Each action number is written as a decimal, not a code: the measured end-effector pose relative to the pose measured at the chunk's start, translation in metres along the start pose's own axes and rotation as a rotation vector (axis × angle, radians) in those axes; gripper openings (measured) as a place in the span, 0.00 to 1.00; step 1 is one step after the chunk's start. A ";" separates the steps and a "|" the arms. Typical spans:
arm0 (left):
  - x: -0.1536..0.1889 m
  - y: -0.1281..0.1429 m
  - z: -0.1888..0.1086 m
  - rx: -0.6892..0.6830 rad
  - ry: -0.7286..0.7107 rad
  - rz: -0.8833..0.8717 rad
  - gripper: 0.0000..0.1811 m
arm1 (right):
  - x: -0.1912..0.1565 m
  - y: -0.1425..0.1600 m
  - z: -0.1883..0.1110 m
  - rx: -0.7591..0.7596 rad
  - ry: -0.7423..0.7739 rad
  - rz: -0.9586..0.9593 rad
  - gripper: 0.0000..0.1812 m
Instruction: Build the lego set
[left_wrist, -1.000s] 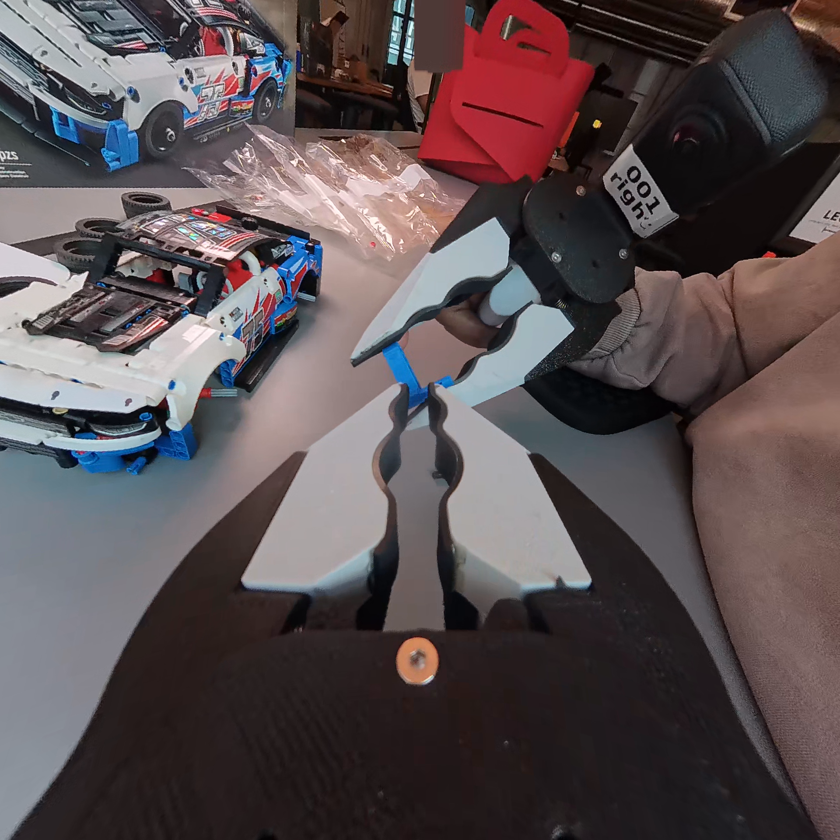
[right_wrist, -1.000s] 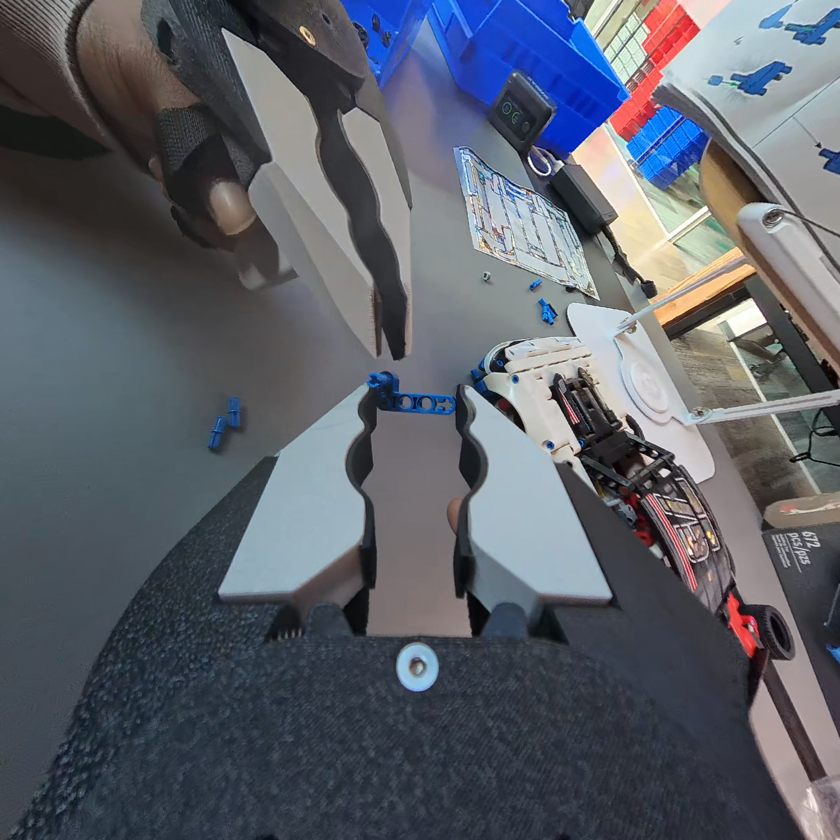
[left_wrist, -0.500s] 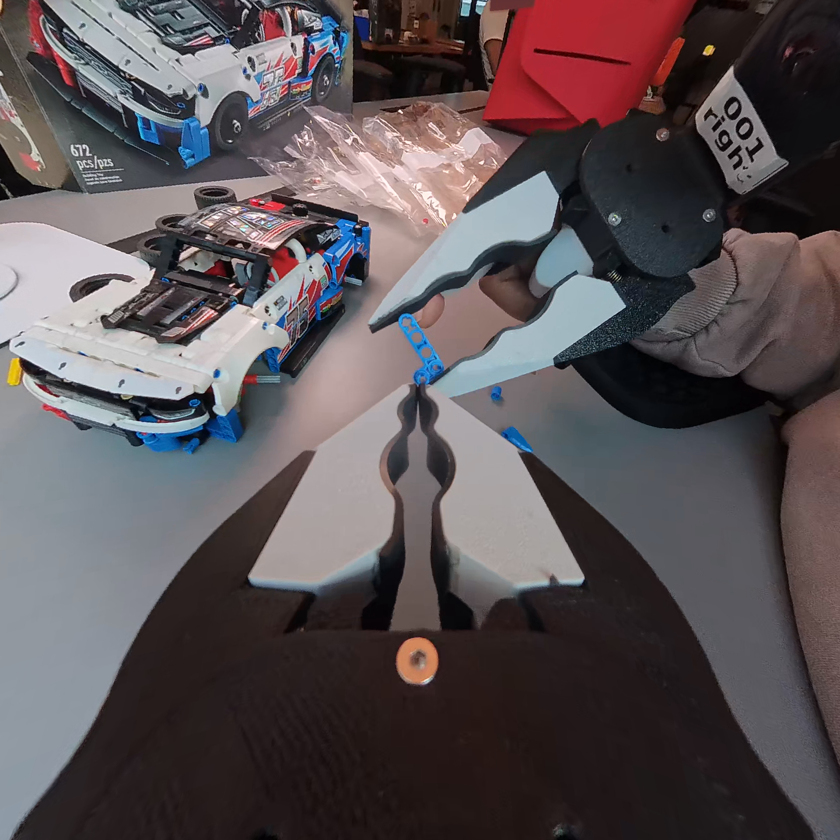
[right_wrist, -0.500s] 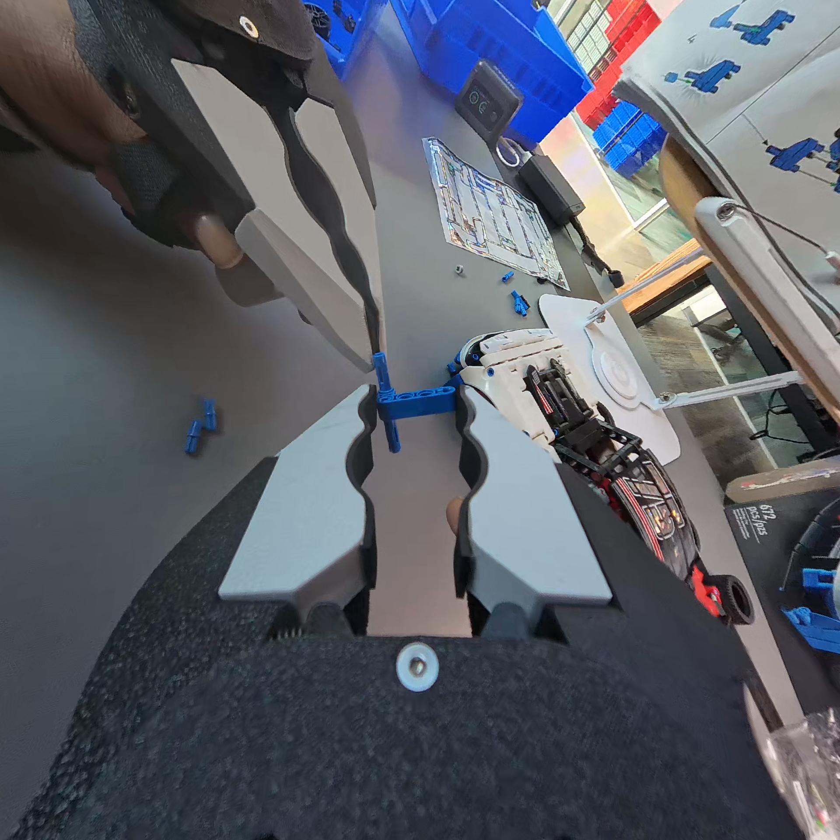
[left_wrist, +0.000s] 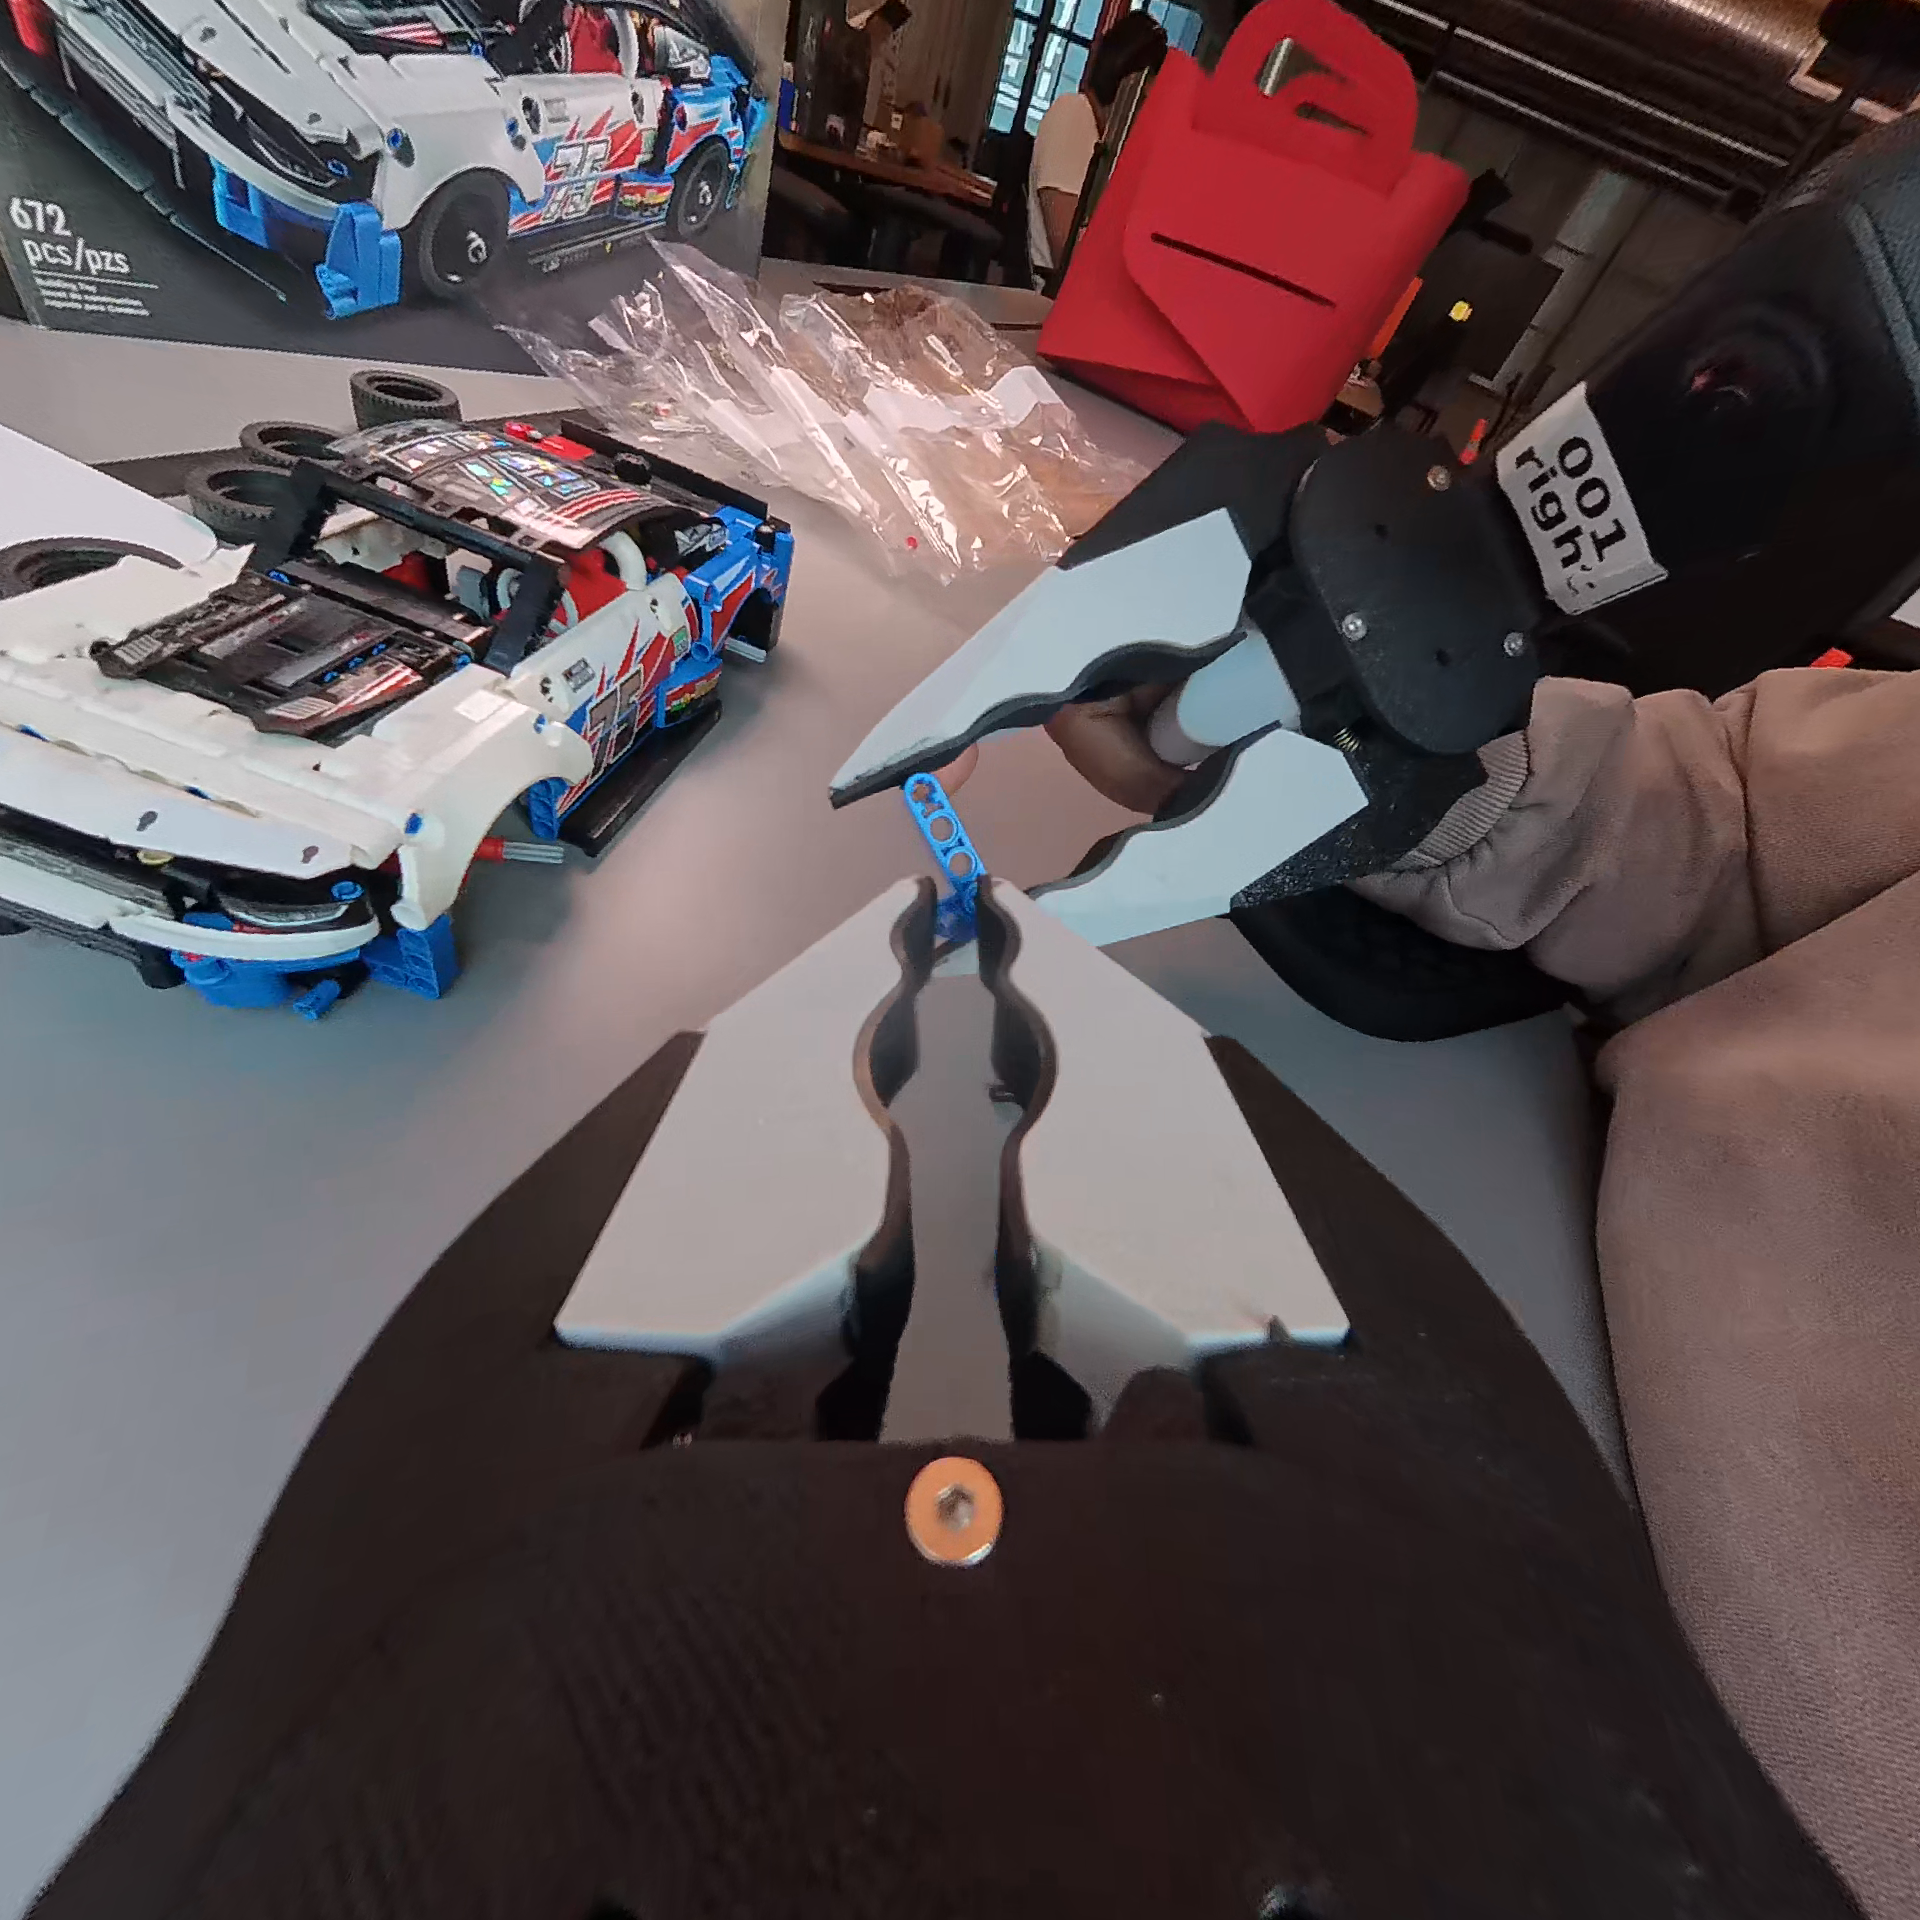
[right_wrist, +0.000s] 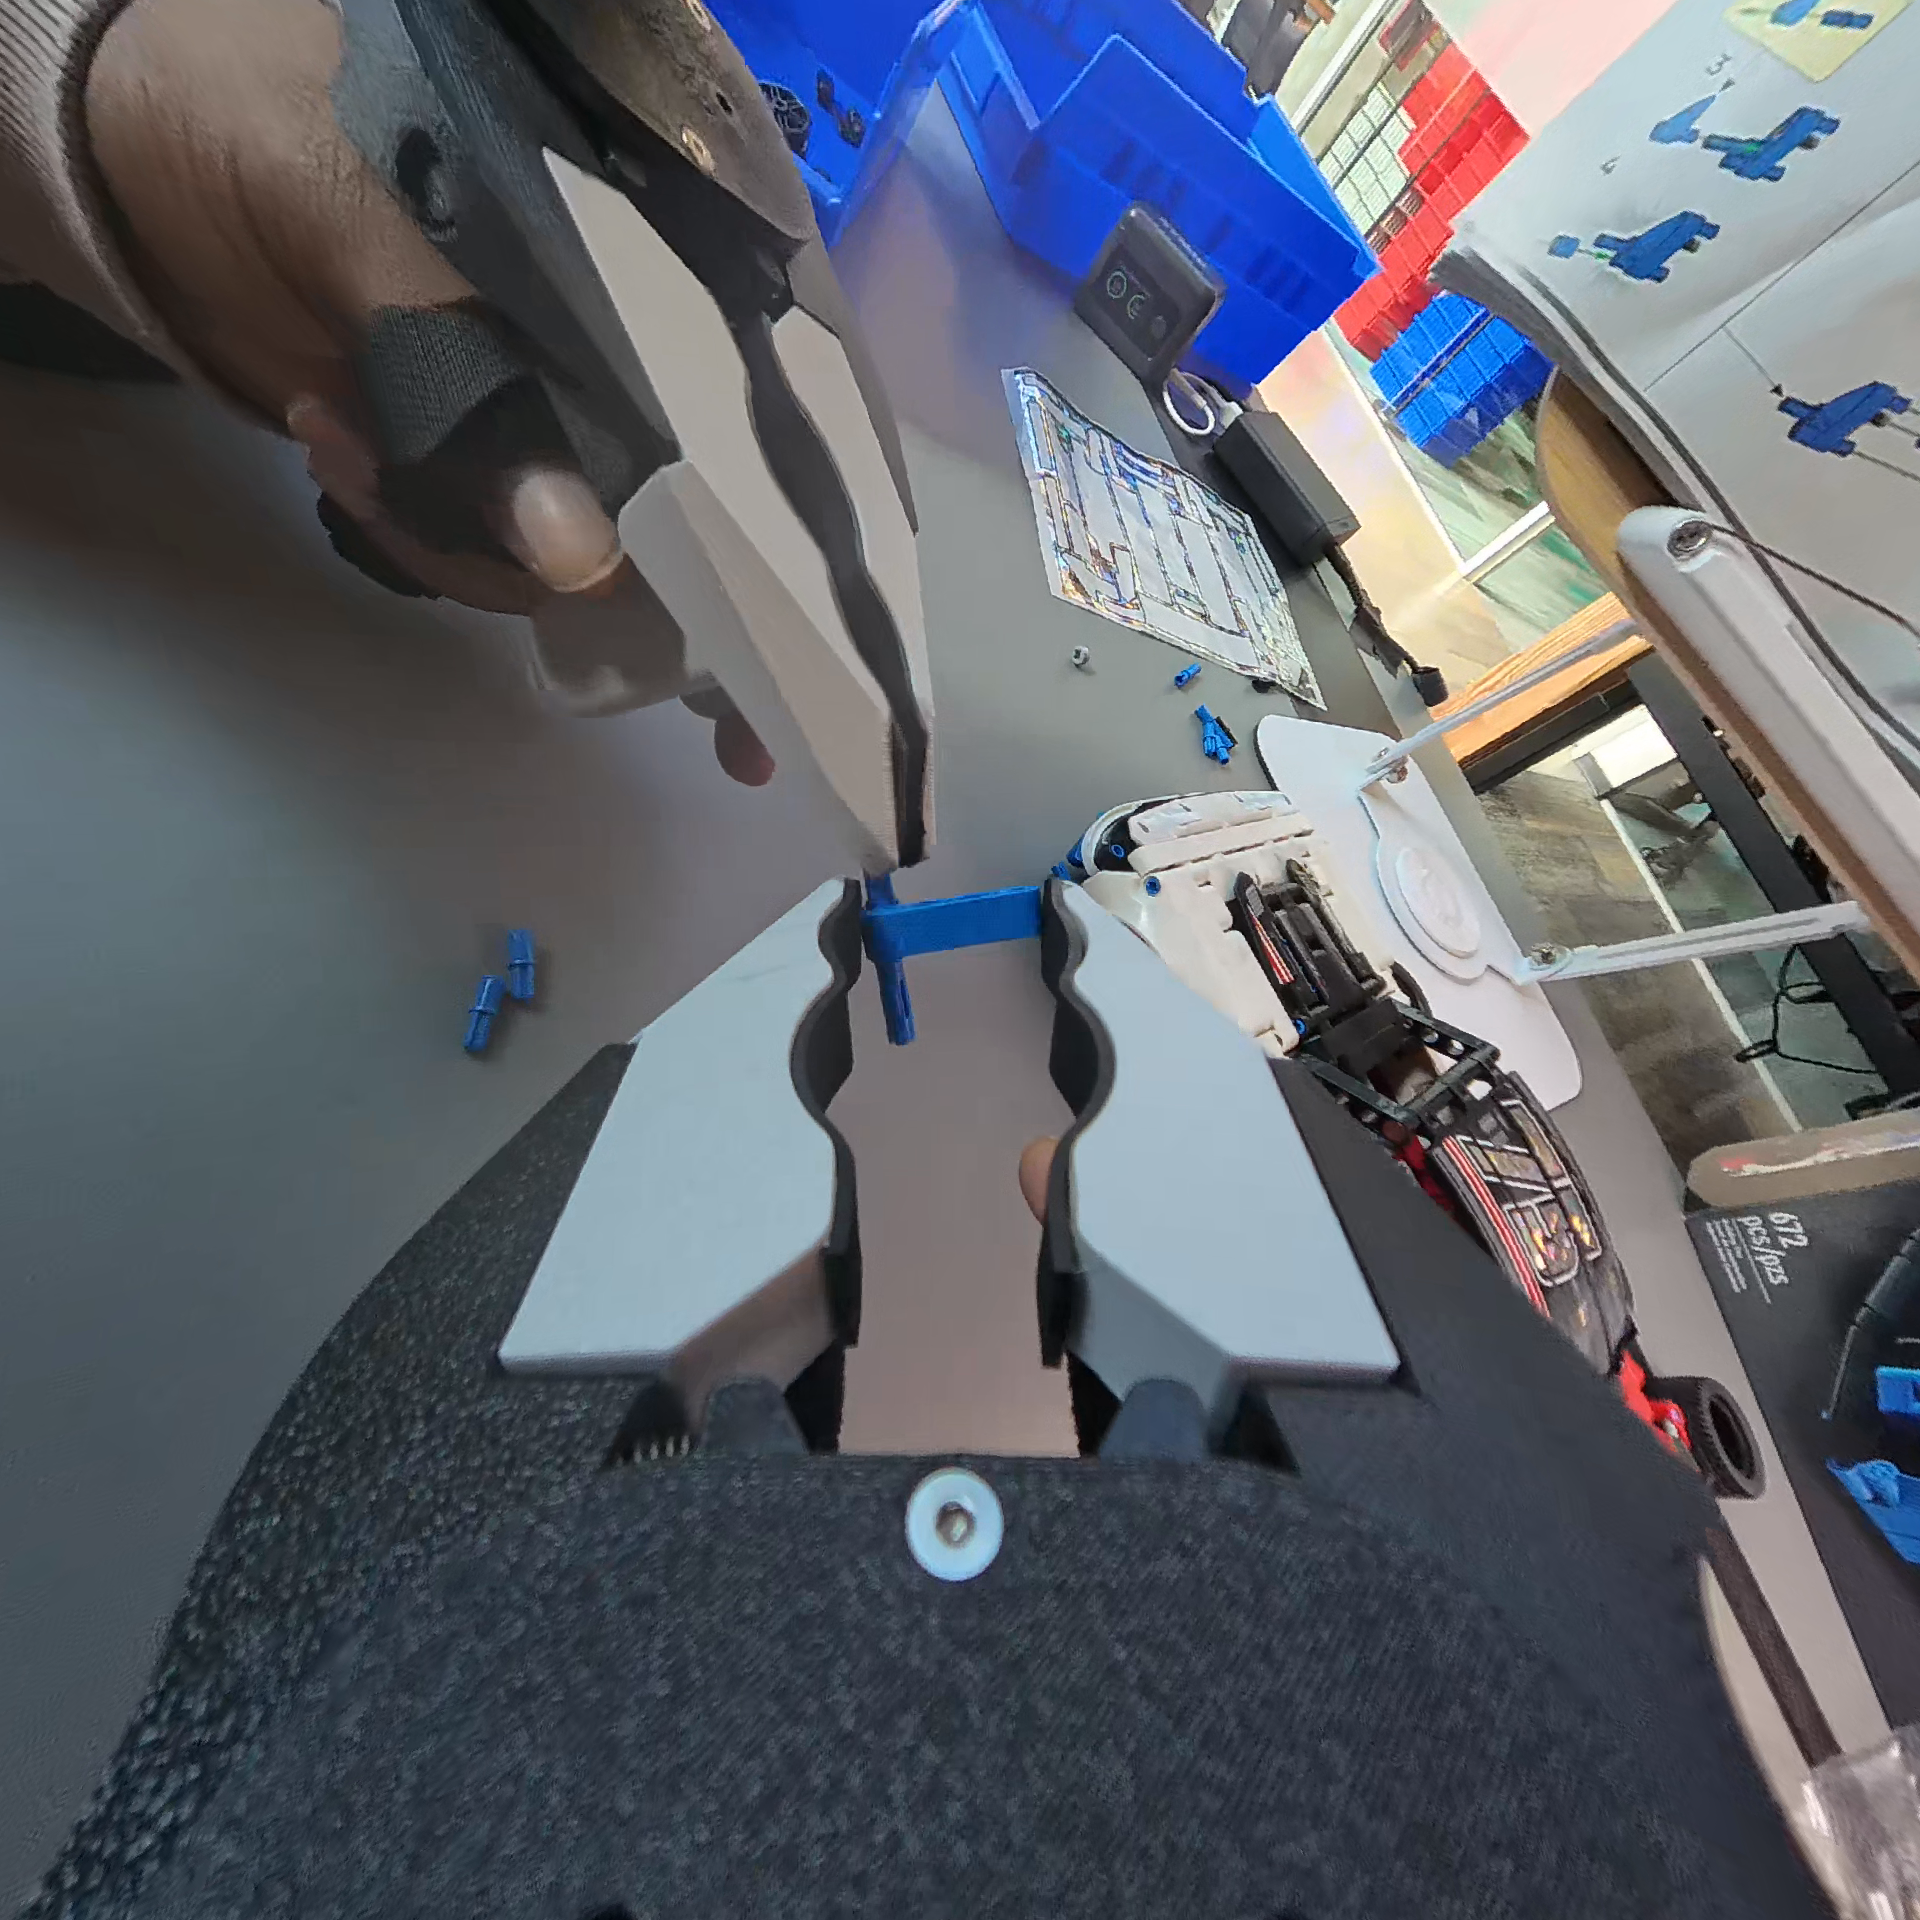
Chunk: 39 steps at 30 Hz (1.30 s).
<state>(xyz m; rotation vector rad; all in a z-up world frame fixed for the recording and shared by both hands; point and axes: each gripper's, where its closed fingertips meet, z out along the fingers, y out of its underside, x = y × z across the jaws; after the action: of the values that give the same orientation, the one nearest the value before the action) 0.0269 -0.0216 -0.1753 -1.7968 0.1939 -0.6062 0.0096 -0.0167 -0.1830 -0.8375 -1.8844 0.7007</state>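
The left gripper (left_wrist: 951, 899) is almost fully closed, its tips pinching the lower end of a small blue beam (left_wrist: 943, 831). In the left wrist view the beam's long axis rises from those tips up and a little to the left, its row of round holes facing the camera, and its top end touches the upper finger (left_wrist: 1049, 665) of the right gripper (left_wrist: 940, 842).

In the right wrist view the right gripper (right_wrist: 951, 914) stands partly open, with the beam (right_wrist: 961, 920) spanning the gap crosswise between its two tips, one end against each. Whether it presses on the beam or merely touches it is not certain, but both ends meet the pads. A thin blue pin (right_wrist: 894, 982) runs through the beam's left end at a right angle, pointing back toward the camera and forward to the tips of the left gripper (right_wrist: 902, 852), which comes down from above.

Two loose blue pins (right_wrist: 499, 987) lie on the grey table (right_wrist: 208, 831) to the left. Beyond the grippers sits the partly built white, blue and red car (left_wrist: 343, 707), its nose toward the left in the left wrist view, with loose black tyres (left_wrist: 400, 395) behind it. Further back lie clear plastic bags (left_wrist: 831, 416), the set's box (left_wrist: 364, 156) and a red felt bag (left_wrist: 1247, 229). The right wrist view also shows a sticker sheet (right_wrist: 1153, 540) and blue bins (right_wrist: 1143, 156) at the far end.
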 end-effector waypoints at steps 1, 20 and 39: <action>-0.001 0.001 0.000 -0.006 -0.005 0.006 0.01 | 0.000 -0.002 -0.001 0.016 -0.009 0.018 0.18; 0.005 -0.025 -0.015 0.137 0.139 -0.169 0.11 | 0.010 -0.016 -0.012 0.153 0.016 0.056 0.17; 0.039 -0.032 -0.020 0.166 0.516 -0.518 0.01 | 0.001 -0.058 -0.038 0.444 -0.009 0.004 0.17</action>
<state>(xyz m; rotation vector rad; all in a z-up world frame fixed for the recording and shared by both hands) 0.0452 -0.0450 -0.1297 -1.4990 0.0185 -1.4135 0.0287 -0.0458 -0.1235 -0.5518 -1.6439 1.0754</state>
